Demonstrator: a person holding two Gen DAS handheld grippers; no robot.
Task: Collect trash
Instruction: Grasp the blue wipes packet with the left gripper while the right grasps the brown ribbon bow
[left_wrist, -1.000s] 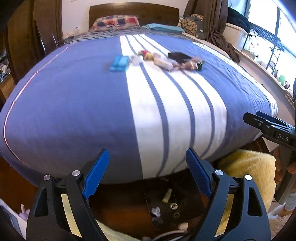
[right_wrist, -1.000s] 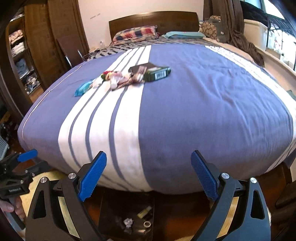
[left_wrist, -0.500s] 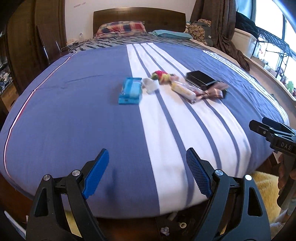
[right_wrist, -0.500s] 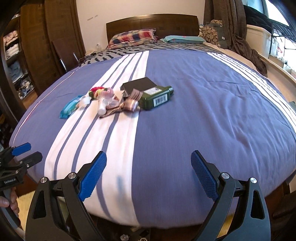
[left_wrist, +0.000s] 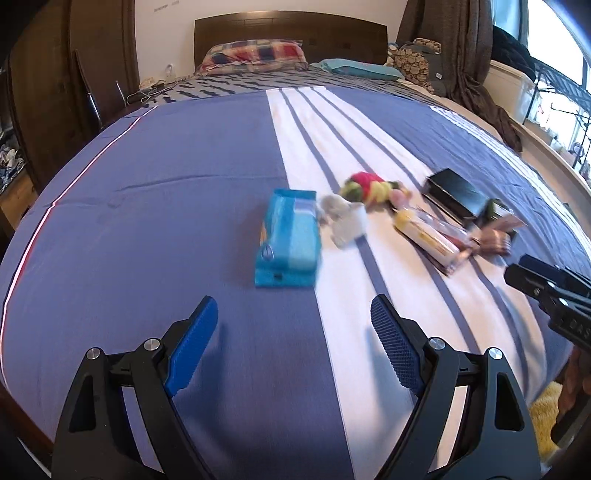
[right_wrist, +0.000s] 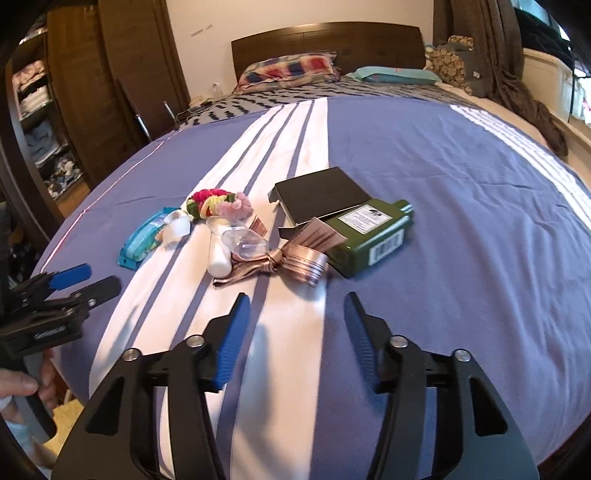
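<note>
right wrist: closing empty right claw (right_wrist: 295, 325) faces crumpled ribbon-and-wrapper trash (right_wrist: 273, 258); left claw (left_wrist: 291, 328) released.

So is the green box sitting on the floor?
No, the green box lies on the striped bed cover, beside the black box and the ribbon bow.

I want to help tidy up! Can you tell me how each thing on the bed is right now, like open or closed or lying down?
Left gripper: open, holding nothing.
Right gripper: jaws closing, nothing between them.
Black box: open at one end, flat.
Green box: lying flat, barcode up.
Ribbon: tied in a bow.
Blue packet: lying flat.
White tube: lying on its side.
Hair ties: bunched together.
</note>
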